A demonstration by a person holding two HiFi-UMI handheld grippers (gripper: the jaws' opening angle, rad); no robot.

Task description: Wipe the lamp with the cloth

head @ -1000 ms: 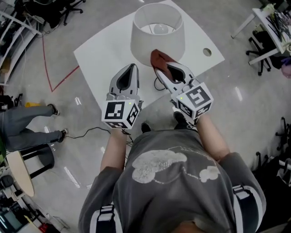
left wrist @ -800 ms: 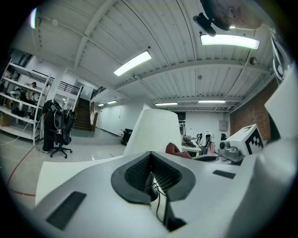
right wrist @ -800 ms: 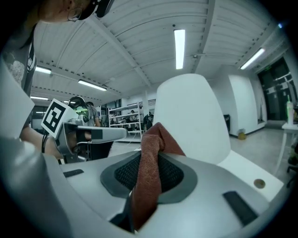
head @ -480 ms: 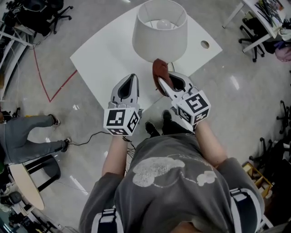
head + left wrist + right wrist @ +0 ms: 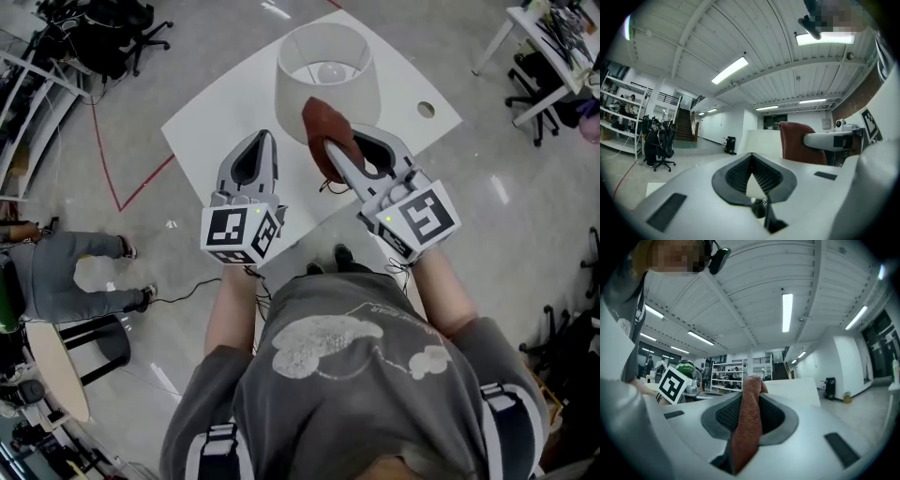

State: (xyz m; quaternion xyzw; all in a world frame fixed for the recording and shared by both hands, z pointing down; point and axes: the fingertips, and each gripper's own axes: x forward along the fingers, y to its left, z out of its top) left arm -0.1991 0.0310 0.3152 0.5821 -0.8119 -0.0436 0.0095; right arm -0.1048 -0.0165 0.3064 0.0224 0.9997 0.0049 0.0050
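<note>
A white lamp with a drum shade [image 5: 328, 75] stands on the white table [image 5: 211, 117]; its bulb shows inside the shade. My right gripper [image 5: 326, 142] is shut on a reddish-brown cloth [image 5: 322, 127], which lies against the near side of the shade. In the right gripper view the cloth [image 5: 749, 420] hangs between the jaws of the right gripper [image 5: 751, 383], with the shade [image 5: 797, 389] just behind. My left gripper [image 5: 266, 134] hovers to the left of the shade, shut and empty. The left gripper view shows the left gripper [image 5: 751, 155], the shade [image 5: 761, 140] and the cloth [image 5: 799, 146].
The table has a round hole [image 5: 427, 110] near its right corner. A seated person's legs [image 5: 66, 267] and a stool [image 5: 94, 337] are on the left. A cable [image 5: 187, 278] runs across the floor. Desks and office chairs [image 5: 553, 56] stand at the right.
My right gripper has lifted the cloth from below the shade's bottom edge up onto its near side. The left gripper has stayed beside it, still shut.
</note>
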